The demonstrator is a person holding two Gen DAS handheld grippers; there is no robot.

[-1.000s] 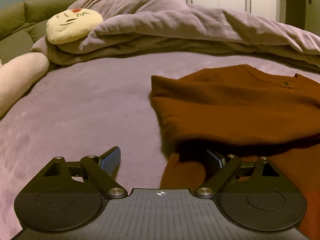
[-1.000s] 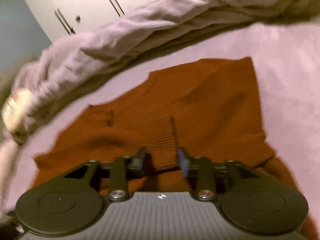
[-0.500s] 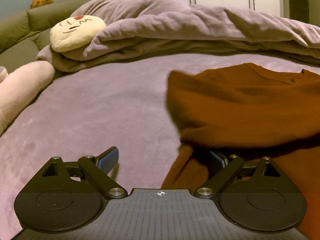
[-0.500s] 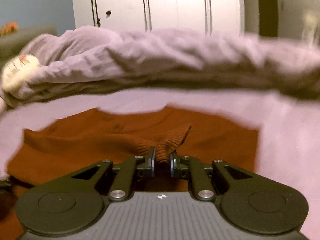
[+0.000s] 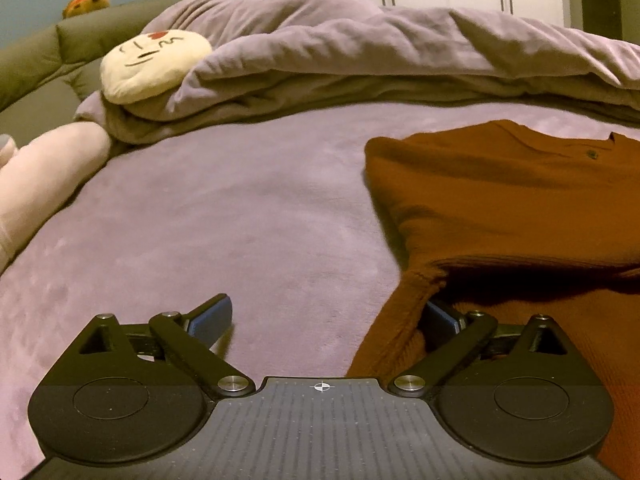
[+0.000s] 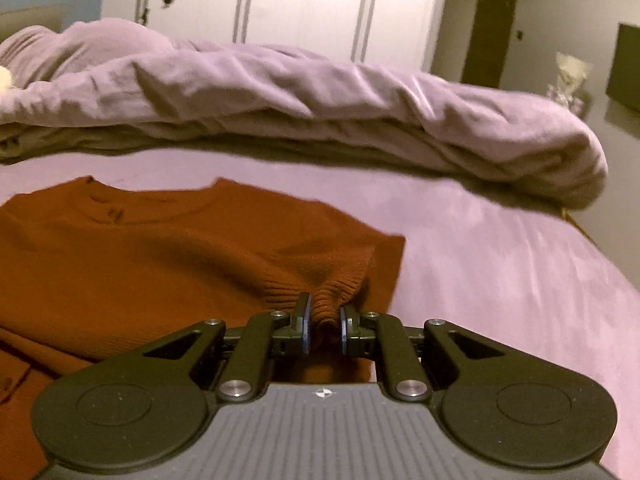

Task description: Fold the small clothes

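A rust-brown knit sweater (image 5: 500,196) lies on the purple bed sheet (image 5: 240,216), partly folded over itself. My left gripper (image 5: 326,316) is open at the sweater's left edge; its right finger (image 5: 440,316) is tucked under a lifted fold, its left finger (image 5: 212,312) rests over bare sheet. In the right wrist view the sweater (image 6: 140,248) spreads to the left. My right gripper (image 6: 323,322) is shut on the sweater's ribbed cuff (image 6: 332,292), bunched between the pads and held just above the garment.
A rumpled purple duvet (image 5: 360,52) runs along the far side of the bed and shows in the right wrist view (image 6: 320,100). A cream face pillow (image 5: 152,64) and a pink bolster (image 5: 44,176) lie at the far left. White wardrobe doors (image 6: 300,4) stand behind.
My right gripper closed on the ribbed cuff and carried it to the right across the sweater. The sweater's left side shifted right in the left wrist view; the left gripper stayed open.
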